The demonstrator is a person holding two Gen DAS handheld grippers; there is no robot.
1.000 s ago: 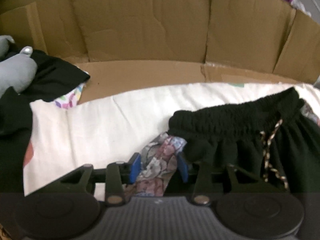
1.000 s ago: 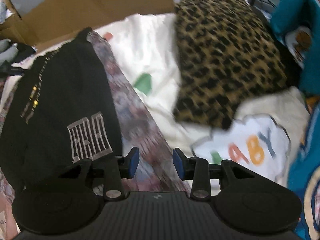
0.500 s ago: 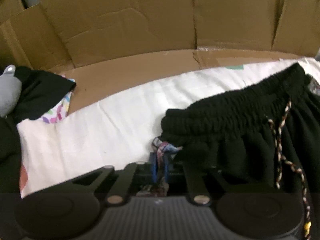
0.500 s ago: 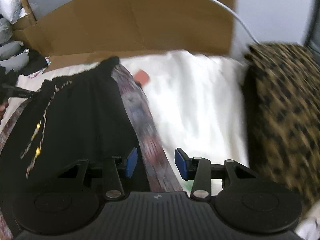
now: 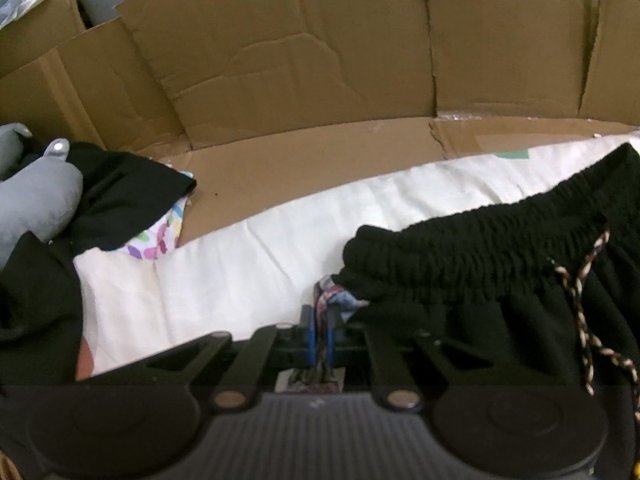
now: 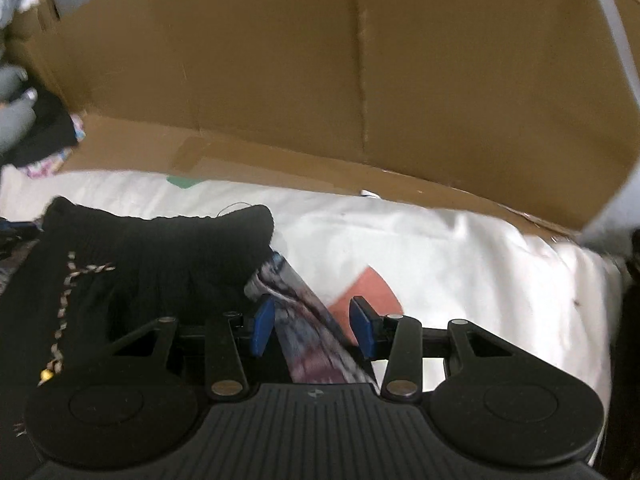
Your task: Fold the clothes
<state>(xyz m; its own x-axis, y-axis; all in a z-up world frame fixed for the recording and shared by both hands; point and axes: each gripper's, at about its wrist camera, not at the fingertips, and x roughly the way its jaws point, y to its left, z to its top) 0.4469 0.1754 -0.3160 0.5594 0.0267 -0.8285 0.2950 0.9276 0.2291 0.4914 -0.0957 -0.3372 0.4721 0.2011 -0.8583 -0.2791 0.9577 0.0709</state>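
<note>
One left tool (image 5: pixel 319 334) is clamped on a corner of the one patterned cloth (image 5: pixel 335 296) under one pair of black drawstring shorts (image 5: pixel 500 264) on the white sheet (image 5: pixel 248 256). One right tool (image 6: pixel 312 326) stands open, straddling the cloth's other edge.

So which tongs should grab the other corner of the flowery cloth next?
The right tongs, probably. They stand open with the flowery cloth already running between them, beside the black shorts. The left tongs are shut on that cloth's other corner, so they're busy.
</note>
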